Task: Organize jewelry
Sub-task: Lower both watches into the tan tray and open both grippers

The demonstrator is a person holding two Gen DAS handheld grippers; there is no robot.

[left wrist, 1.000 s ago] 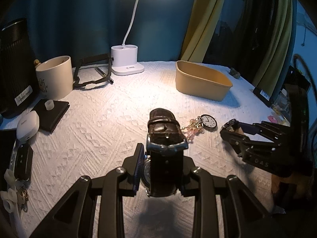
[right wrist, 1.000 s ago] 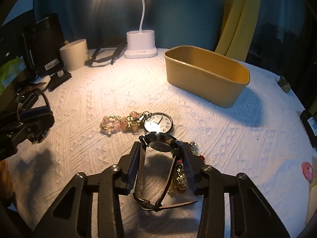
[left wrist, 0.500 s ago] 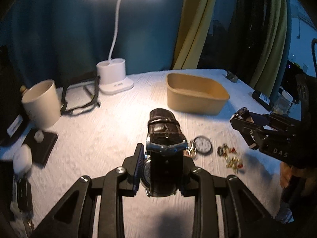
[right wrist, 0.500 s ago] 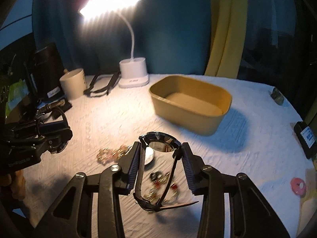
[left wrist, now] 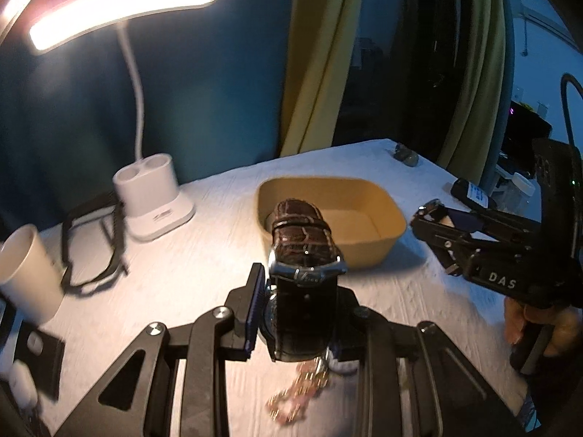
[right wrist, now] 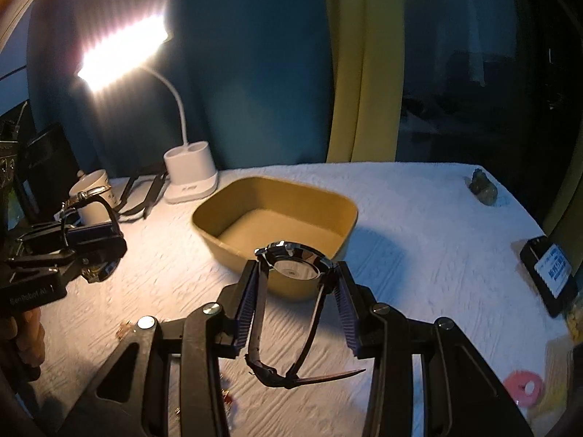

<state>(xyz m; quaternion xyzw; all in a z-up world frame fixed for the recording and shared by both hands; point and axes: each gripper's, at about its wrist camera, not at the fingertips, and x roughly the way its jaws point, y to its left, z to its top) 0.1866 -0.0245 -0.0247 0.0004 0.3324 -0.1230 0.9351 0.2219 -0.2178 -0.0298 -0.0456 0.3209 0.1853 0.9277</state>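
My left gripper [left wrist: 302, 313] is shut on a brown leather-strap watch [left wrist: 302, 251] and holds it in the air in front of the tan tray [left wrist: 386, 244]. My right gripper [right wrist: 293, 291] is shut on a thin-strap watch with a silver case [right wrist: 291, 266], held just before the tan tray [right wrist: 218, 233]. The tray's inside looks bare. A beaded bracelet with a chain [left wrist: 298, 393] lies on the cloth under my left gripper. The right gripper also shows in the left wrist view [left wrist: 433, 218], and the left gripper in the right wrist view [right wrist: 98, 233].
A white desk lamp [left wrist: 153, 196] stands at the back left, with a cream mug [left wrist: 25, 273] and black glasses [left wrist: 91, 244] beside it. A dark phone-like device [right wrist: 550, 276] and a pink round object [right wrist: 524, 388] lie at the right. Small beads [right wrist: 226, 397] lie near my right gripper.
Both grippers have risen and moved forward toward the tan tray with their watches. The pocket watch and bracelet have dropped below the fingers in both views.
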